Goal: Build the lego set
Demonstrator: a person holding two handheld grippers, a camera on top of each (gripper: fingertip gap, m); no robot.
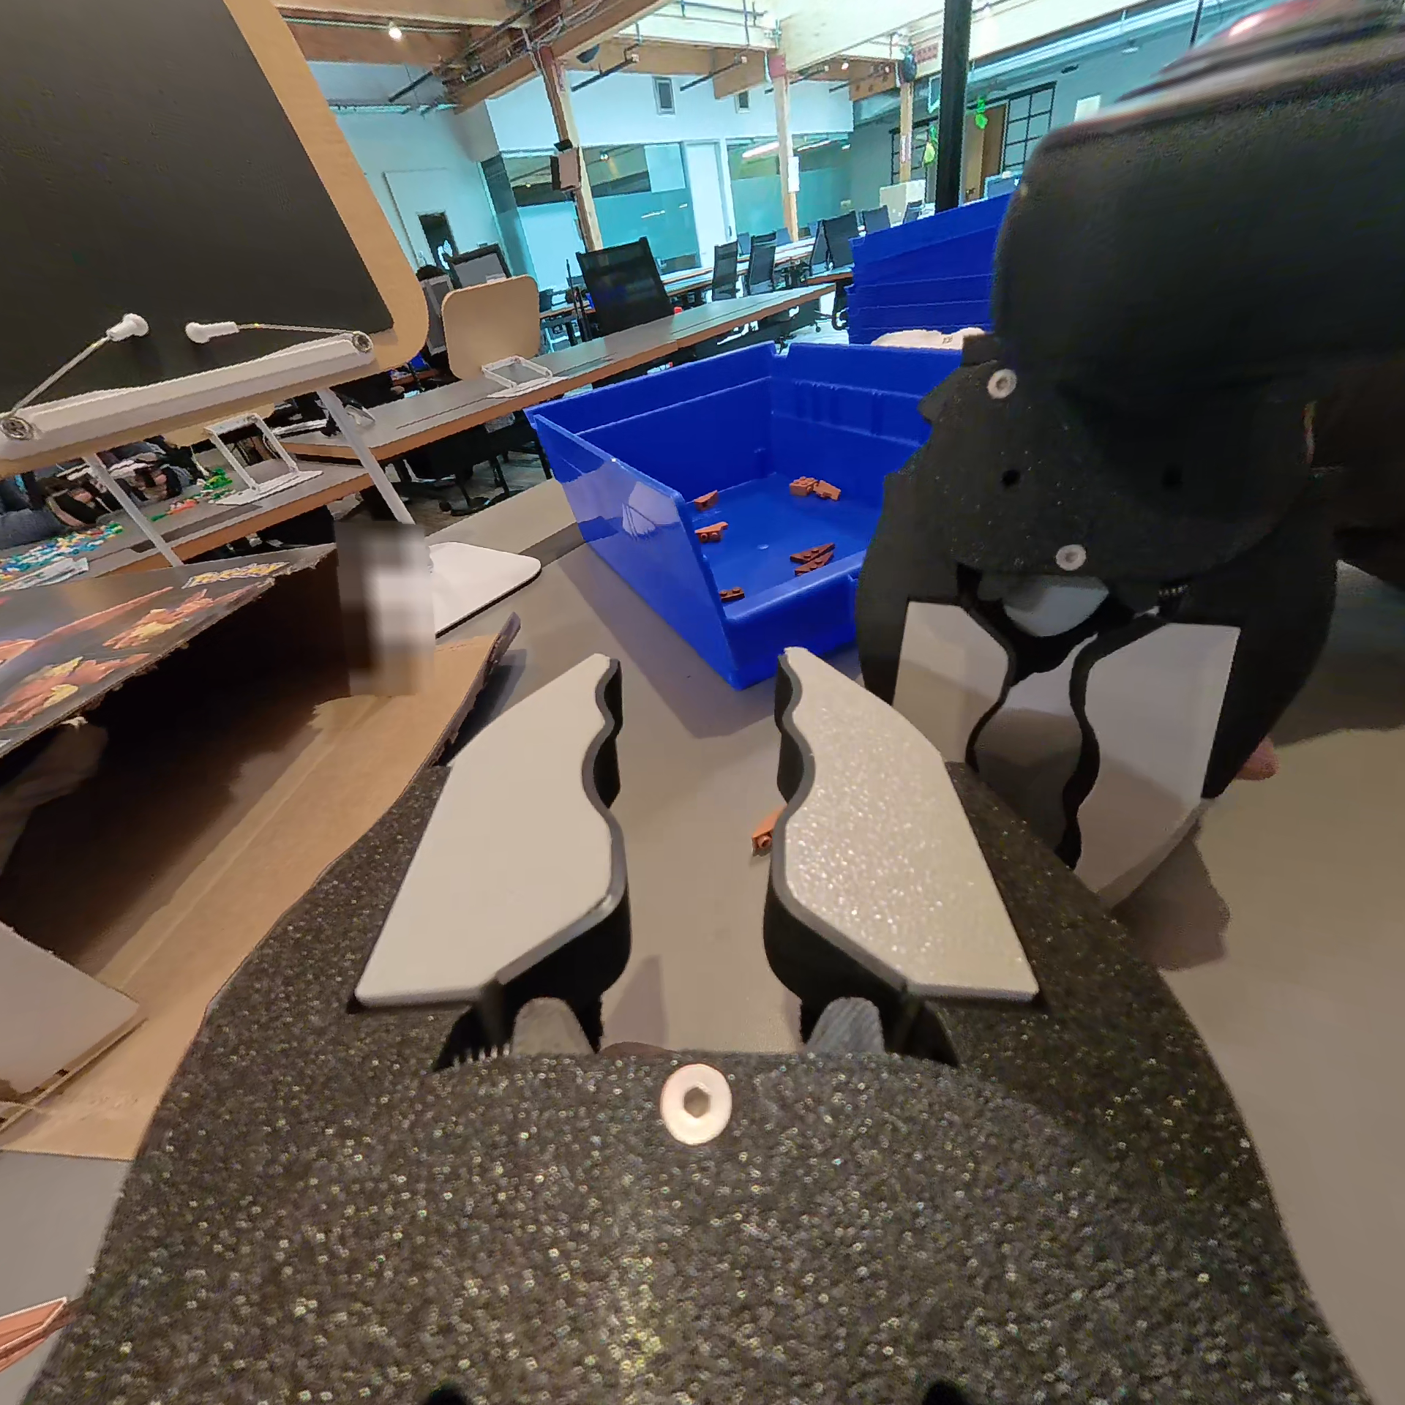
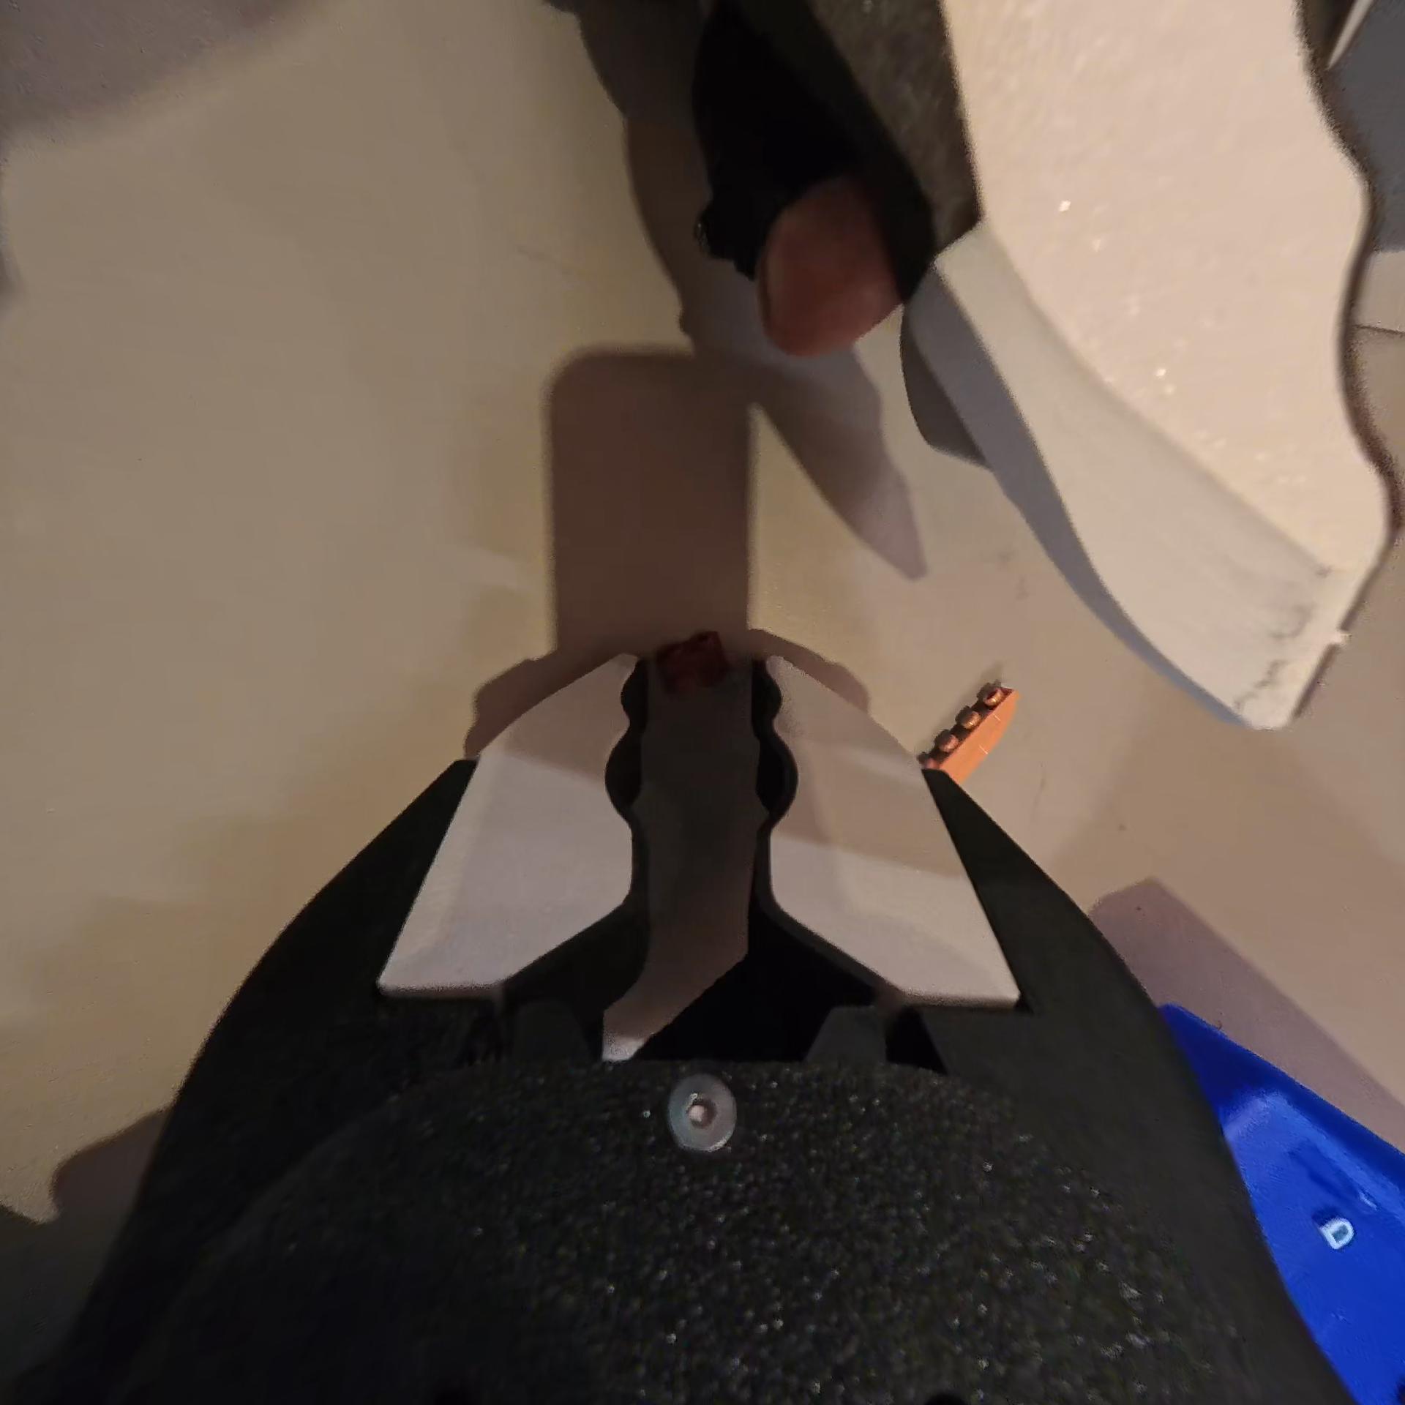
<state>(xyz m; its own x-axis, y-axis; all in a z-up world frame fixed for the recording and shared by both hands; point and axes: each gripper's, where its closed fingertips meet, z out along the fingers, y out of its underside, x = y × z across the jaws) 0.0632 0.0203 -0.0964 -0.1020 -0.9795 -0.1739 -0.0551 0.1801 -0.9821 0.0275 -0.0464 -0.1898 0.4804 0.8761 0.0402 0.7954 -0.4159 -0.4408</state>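
One small reddish-brown studded brick (image 2: 690, 663) (blurred, shadowed)

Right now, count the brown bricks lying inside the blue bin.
7: two by the left wall, two touching at the back, two wedge plates mid-floor, one near the front lip. The right gripper covers the blue bin's right side, so more may hide there.

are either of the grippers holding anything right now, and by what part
The left gripper is open and holds nothing. A small dark red brick sits between the right gripper's fingertips, but whether the pads press on it cannot be told.
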